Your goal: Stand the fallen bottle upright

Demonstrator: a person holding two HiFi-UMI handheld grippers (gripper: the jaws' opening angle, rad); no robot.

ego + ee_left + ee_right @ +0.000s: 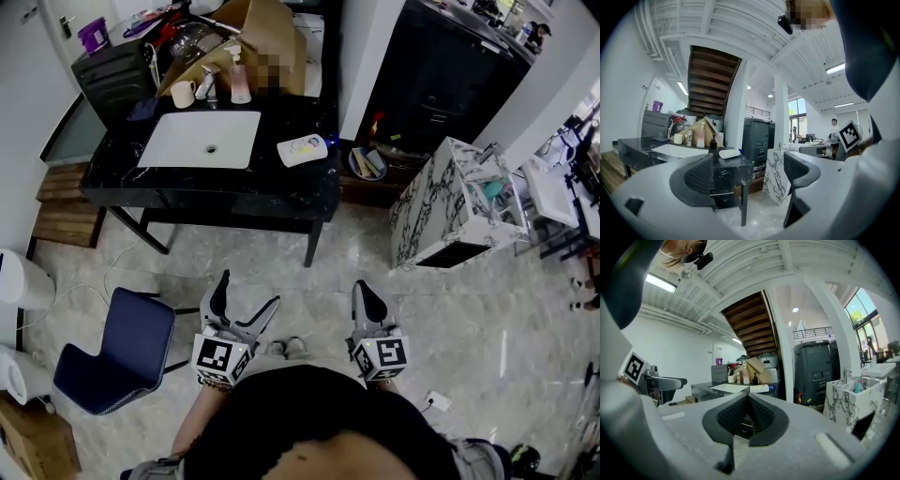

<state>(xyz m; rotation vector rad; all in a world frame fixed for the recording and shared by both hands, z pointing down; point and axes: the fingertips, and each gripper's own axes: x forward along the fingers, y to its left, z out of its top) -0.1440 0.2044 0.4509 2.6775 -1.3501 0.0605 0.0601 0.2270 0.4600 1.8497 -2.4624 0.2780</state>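
Black bench [291, 187] across the floor [450, 309]: bottle [303, 150] on its side (long axis crosswise), well ahead, midway between left gripper [248, 292], fingers apart, and right gripper [366, 291], fingers together.

Fallen bottle [302, 149] on black table [286, 186]

A black bench [234, 192] carries a white rectangular basin [200, 140] set into its left half. Along its back edge, behind the basin, stand a cream mug [183, 94] and, just right of it, a pink pump bottle [241, 84], with a brown cardboard box [253, 28] rising behind them. On the pale marble floor [309, 300] off the bench's front left corner sits a blue chair [127, 352], off its right end stands a white cabinet with black veining [441, 211], and behind its back left corner a dark cabinet [117, 75] bears a purple container [94, 36].
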